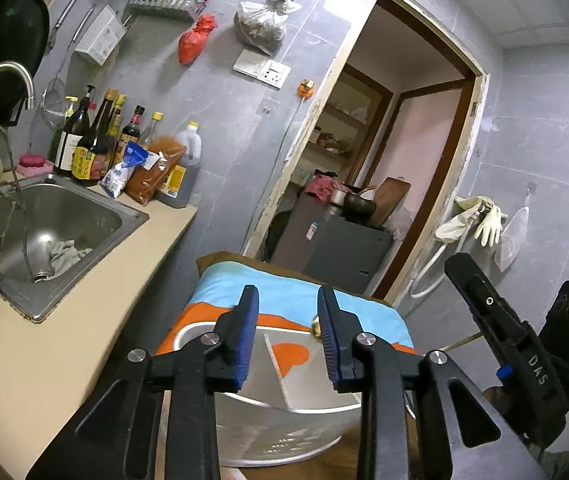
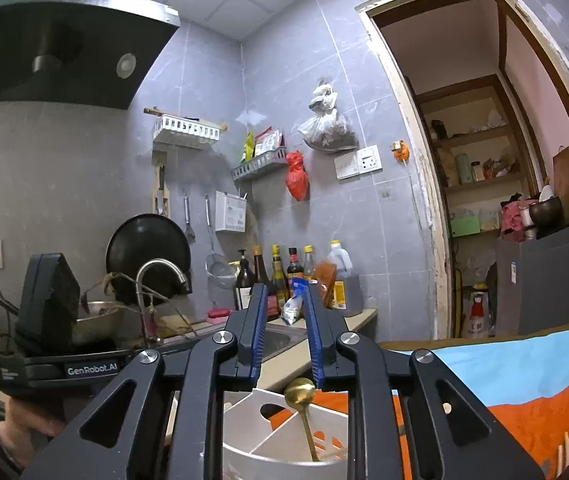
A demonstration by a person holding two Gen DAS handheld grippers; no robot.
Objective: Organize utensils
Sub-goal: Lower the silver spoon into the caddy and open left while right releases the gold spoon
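Observation:
A white divided utensil holder (image 2: 284, 440) stands on an orange and light-blue cloth (image 2: 524, 380). A gold spoon (image 2: 302, 394) stands upright in it, bowl end up. My right gripper (image 2: 284, 332) is open and empty just above the spoon. In the left wrist view the holder (image 1: 276, 384) sits right below my left gripper (image 1: 288, 336), which is open and empty. A bit of the gold spoon (image 1: 316, 326) shows beside the right finger. The right gripper's body (image 1: 496, 340) is at the right there.
A steel sink (image 1: 56, 232) with a tap (image 1: 8, 76) is set in the beige counter (image 1: 56, 344) on the left. Sauce bottles (image 1: 96, 140) stand behind it. A doorway (image 1: 384, 160) with a grey cabinet (image 1: 324, 240) is ahead. Wooden chopsticks (image 2: 564, 456) lie on the cloth.

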